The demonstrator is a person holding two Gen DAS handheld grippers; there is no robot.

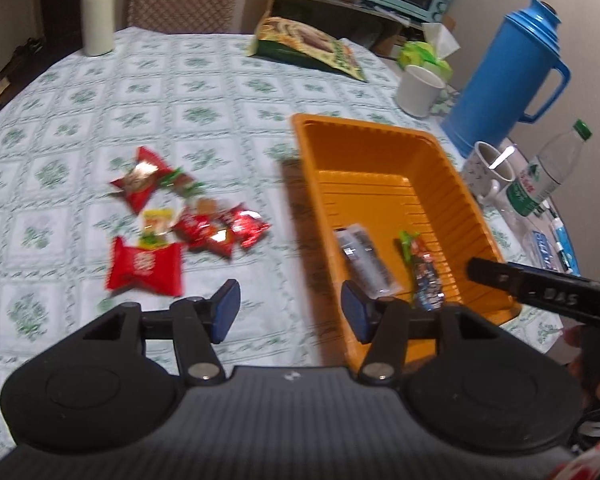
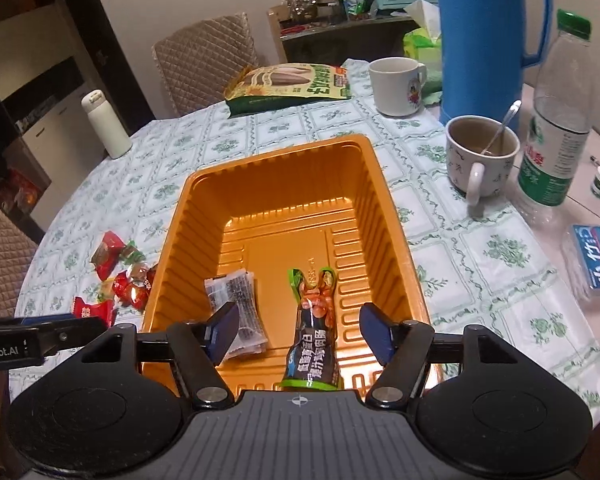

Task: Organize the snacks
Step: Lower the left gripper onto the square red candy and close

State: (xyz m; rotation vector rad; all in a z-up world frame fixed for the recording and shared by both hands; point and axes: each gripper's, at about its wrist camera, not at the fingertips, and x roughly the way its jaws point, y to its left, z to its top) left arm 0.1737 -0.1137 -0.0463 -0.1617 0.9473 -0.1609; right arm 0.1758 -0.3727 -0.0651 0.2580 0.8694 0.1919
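Observation:
An orange tray point(image 1: 384, 148) point(image 2: 284, 168) sits on the flowered tablecloth. In it lie a clear-and-black snack packet point(image 1: 364, 260) point(image 2: 236, 312) and a dark sausage snack with green ends point(image 1: 422, 268) point(image 2: 314, 332). A pile of red wrapped snacks point(image 1: 172, 224) point(image 2: 116, 276) lies on the cloth left of the tray. My left gripper point(image 1: 290, 312) is open and empty, hovering by the tray's near left corner. My right gripper point(image 2: 298, 330) is open above the near end of the tray, with the sausage snack lying below between its fingers.
A large green snack bag point(image 1: 308, 46) point(image 2: 288, 84) lies at the far side. A white flask point(image 1: 97, 12) point(image 2: 106, 124) stands far left. Right of the tray stand a white cup point(image 2: 398, 84), a mug with a spoon point(image 2: 482, 156), a blue thermos point(image 1: 508, 76) and a water bottle point(image 2: 560, 120).

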